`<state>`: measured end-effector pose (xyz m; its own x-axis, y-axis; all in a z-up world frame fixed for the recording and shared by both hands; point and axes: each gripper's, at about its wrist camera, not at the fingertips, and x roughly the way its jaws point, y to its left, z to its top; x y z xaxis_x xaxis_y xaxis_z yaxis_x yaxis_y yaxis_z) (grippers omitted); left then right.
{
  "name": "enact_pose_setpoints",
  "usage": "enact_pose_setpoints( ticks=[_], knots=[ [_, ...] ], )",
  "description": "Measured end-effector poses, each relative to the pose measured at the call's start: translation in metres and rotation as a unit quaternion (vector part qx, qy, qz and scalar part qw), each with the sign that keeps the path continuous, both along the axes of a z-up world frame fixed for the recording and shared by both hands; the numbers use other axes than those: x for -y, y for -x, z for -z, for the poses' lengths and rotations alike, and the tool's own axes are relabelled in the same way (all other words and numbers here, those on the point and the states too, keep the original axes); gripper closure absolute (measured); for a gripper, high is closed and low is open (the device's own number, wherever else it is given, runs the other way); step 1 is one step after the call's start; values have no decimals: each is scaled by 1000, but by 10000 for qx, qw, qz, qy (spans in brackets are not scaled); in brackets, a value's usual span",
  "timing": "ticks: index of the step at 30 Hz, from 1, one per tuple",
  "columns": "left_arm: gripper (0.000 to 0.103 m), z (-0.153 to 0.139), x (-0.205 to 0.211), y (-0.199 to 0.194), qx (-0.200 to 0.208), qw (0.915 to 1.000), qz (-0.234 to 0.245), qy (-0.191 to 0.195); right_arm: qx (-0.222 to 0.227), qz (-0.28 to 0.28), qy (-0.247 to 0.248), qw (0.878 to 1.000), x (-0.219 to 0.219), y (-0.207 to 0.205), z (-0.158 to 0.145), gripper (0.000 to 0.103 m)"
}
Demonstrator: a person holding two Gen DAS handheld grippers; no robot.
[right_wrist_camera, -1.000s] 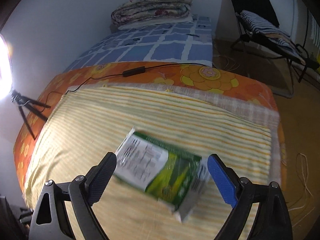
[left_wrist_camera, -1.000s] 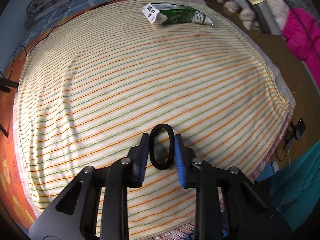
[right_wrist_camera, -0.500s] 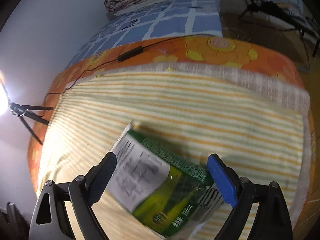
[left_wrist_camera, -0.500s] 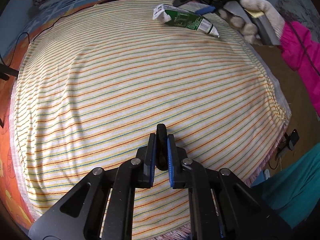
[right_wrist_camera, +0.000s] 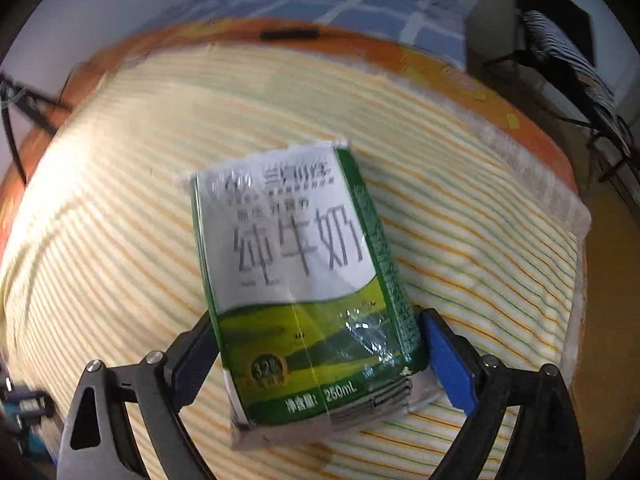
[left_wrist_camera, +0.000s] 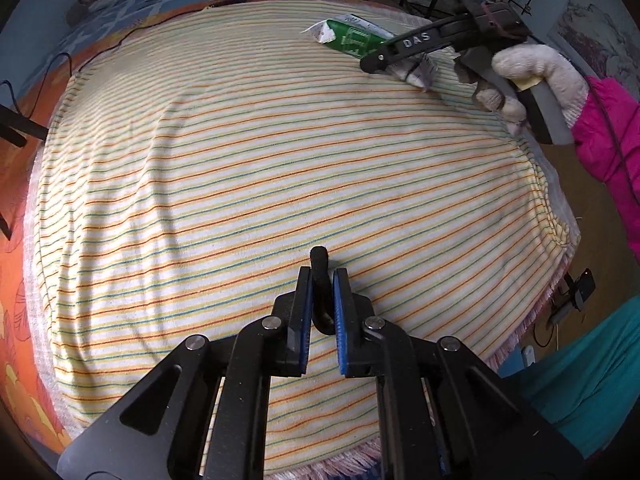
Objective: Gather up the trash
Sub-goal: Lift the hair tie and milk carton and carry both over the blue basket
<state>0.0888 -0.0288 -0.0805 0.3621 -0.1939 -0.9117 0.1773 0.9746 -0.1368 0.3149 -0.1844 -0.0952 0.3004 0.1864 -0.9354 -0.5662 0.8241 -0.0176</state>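
Progress: approx. mid-task, as judged; two trash items are gripped, no bin or bag is seen in either view, so drop-off is presumably left to do
Left gripper [left_wrist_camera: 320,300]: clenched on a black loop [left_wrist_camera: 320,280], prob. a hair tie or rubber band; the loop is squeezed flat betw. the blue pads, its top end poking out past the tips
Loop position: low over the striped blanket [left_wrist_camera: 240,180], near the front edge; whether it is touching the cloth cannot be told
Right gripper [right_wrist_camera: 316,352]: jaws set wide on either side of a green/white milk carton [right_wrist_camera: 296,280]; both pads appear to be pressed on the carton's lower sides, so it is read as grasped, tho contact on the left pad is partly hidden
Carton position: at the far right part of the blanket in the left wrist view [left_wrist_camera: 352,38]; its far end looks raised off the cloth, crumpled base toward the gripper; 250 mL is printed on it
Left pose: gripper pointed forward and down over the bed, fingers roughly level side by side
Right pose: held by a white-gloved hand [left_wrist_camera: 532,76] w/ a pink sleeve, reaching in from the right edge of the bed, gripper angled down onto the carton
Other trash: none else is seen on the blanket
Blur: right wrist view is smeared, so fine detail is uncertain
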Motion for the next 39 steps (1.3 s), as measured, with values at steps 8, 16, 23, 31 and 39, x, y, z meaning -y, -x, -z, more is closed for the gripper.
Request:
enact_pose_setpoints(
  ticks=[8, 16, 23, 31, 39],
  knots=[
    [95, -17, -6, 14, 210, 9998, -60, -45, 285, 61, -139, 9995, 3, 26, -23, 21],
    [98, -27, 0, 28, 487, 9986, 108, -152, 585, 23, -483, 9971, 4, 68, -64, 21],
    [79, -5, 10, 16, 124, 9987, 160, -467, 708, -129, -807, 9941, 6, 110, -92, 21],
    [98, 3, 4, 3, 144, 9997, -39, -179, 700, -351, -968, 9922, 13, 150, -105, 21],
    [99, -25, -9, 16, 561, 9980, -294, -78, 588, -356, -1089, 9917, 30, 191, -108, 21]
  ],
)
